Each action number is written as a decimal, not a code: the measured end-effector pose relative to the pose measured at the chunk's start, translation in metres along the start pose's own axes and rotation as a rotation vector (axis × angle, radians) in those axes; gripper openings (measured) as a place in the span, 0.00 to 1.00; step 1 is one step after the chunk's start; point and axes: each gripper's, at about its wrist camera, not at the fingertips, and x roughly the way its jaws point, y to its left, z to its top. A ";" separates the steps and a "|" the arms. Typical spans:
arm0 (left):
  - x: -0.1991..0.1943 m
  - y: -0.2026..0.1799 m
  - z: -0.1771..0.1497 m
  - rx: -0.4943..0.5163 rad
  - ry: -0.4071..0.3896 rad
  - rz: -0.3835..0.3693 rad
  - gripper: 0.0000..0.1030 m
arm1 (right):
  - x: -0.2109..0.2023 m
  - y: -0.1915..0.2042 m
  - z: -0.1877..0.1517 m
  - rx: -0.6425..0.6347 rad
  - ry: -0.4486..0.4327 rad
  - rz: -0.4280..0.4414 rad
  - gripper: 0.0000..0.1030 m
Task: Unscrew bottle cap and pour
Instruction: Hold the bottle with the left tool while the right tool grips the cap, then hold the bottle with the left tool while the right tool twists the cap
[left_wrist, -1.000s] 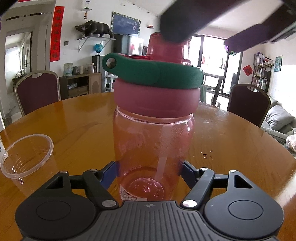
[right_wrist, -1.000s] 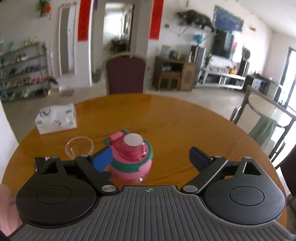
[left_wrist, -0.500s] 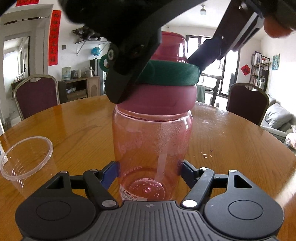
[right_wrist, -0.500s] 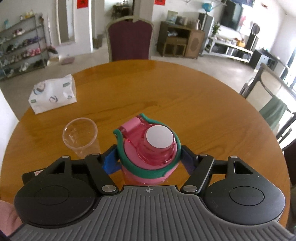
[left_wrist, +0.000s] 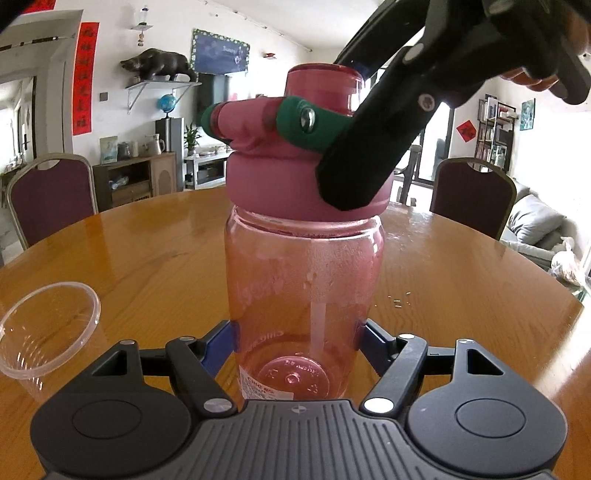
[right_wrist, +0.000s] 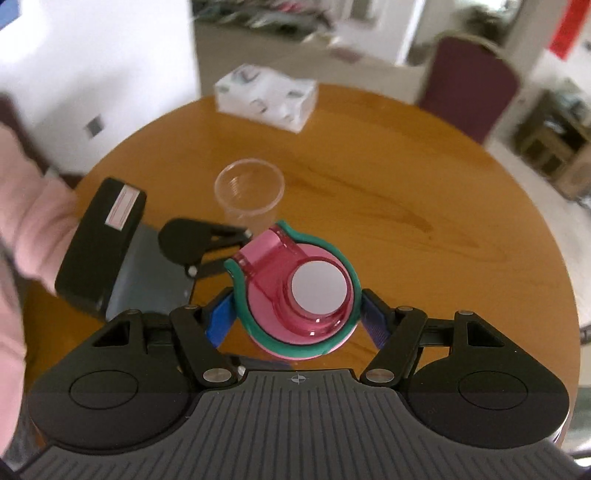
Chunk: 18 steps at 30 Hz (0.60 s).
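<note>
Now, left tool (left_wrist: 297, 341): closed around stiff, slippery bottle (left_wrist: 304, 291) base.
Right tool (right_wrist: 295, 314): clamped around wide cap (right_wrist: 299, 295), the turning hold.

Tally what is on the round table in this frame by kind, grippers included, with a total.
Pink bottle with its cap: 1
Clear plastic cup: 1
Tissue pack: 1
Grippers: 2, the left gripper shut on the bottle, the right gripper shut on the cap
Total: 5
</note>
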 end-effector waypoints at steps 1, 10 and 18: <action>-0.001 0.000 -0.001 -0.006 -0.002 0.003 0.69 | 0.000 -0.001 0.001 -0.015 0.002 0.014 0.71; -0.002 -0.004 0.000 0.000 0.000 0.037 0.69 | -0.017 0.007 0.002 0.320 -0.061 -0.109 0.92; -0.003 -0.003 0.002 -0.007 0.005 0.031 0.69 | 0.001 0.025 0.008 0.426 0.043 -0.217 0.74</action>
